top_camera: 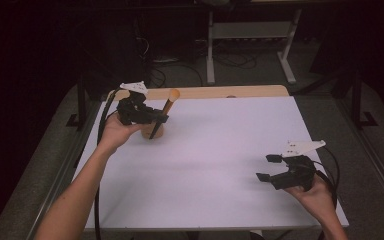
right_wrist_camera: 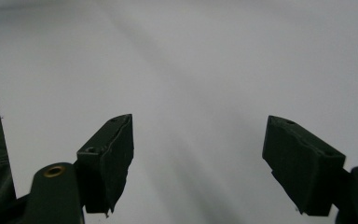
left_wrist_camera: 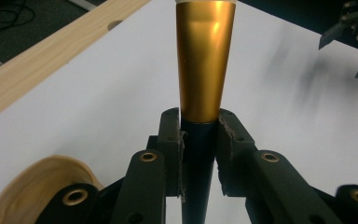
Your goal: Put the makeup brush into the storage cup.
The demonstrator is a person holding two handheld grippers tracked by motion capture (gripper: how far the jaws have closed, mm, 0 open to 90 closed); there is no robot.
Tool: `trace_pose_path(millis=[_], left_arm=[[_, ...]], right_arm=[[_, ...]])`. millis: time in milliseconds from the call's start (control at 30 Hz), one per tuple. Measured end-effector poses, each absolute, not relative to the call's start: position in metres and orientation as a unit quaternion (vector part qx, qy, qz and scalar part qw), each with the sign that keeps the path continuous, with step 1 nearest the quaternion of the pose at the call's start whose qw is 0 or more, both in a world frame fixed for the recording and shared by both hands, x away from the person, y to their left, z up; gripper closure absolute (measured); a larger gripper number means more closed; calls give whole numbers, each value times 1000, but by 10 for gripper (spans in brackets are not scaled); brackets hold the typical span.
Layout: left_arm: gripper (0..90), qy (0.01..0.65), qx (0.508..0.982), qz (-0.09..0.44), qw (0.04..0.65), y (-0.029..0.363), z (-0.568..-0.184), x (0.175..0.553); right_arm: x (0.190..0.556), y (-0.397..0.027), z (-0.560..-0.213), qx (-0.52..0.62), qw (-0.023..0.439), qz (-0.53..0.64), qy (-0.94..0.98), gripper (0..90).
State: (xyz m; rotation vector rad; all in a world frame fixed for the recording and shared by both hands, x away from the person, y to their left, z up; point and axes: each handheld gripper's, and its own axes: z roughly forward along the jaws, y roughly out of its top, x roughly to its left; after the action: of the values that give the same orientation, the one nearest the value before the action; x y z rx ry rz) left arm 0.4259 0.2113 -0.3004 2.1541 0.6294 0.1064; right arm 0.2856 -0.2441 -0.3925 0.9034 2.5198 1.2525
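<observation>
seen from above: left gripper [top_camera: 156,119] clamped on a slim stick [top_camera: 161,118] with a dark shaft and a gold, tapering upper part, near the far left corner of the white table [top_camera: 220,165]. stick tilted, gold end leaning up toward the wooden strip [top_camera: 215,92] along the table's far edge, lower end down at a small tan wooden holder [top_camera: 152,131] just in front of the gripper. cannot tell whether the stick's tip sits inside the holder or only touches it.

along the left gripper's own jaws: pads [left_wrist_camera: 173,140] pressed tight on the dark shaft [left_wrist_camera: 198,168] from both sides, right below the gold section [left_wrist_camera: 204,65] – no gap showing. pale rim of the holder [left_wrist_camera: 37,186] low at the left, blurred; wooden strip [left_wrist_camera: 42,60] running behind it.

right gripper [top_camera: 270,167] well apart from the stick, near the table's near right corner, held in the person's hand [top_camera: 316,194] just above the white surface. jaws wide apart – between them, in the right gripper view [right_wrist_camera: 198,154], bare white table [right_wrist_camera: 191,70].
</observation>
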Motion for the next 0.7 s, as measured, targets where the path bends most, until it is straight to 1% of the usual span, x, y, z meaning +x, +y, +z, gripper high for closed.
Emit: trace_pose_path(millis=[267, 700], left_arm=[[733, 248, 864, 52, 436, 209, -288, 439], [733, 270, 845, 58, 458, 211, -278, 465]], right_arm=[[287, -244, -391, 301, 95, 423, 849, 238], [287, -243, -390, 300, 99, 424, 849, 239]])
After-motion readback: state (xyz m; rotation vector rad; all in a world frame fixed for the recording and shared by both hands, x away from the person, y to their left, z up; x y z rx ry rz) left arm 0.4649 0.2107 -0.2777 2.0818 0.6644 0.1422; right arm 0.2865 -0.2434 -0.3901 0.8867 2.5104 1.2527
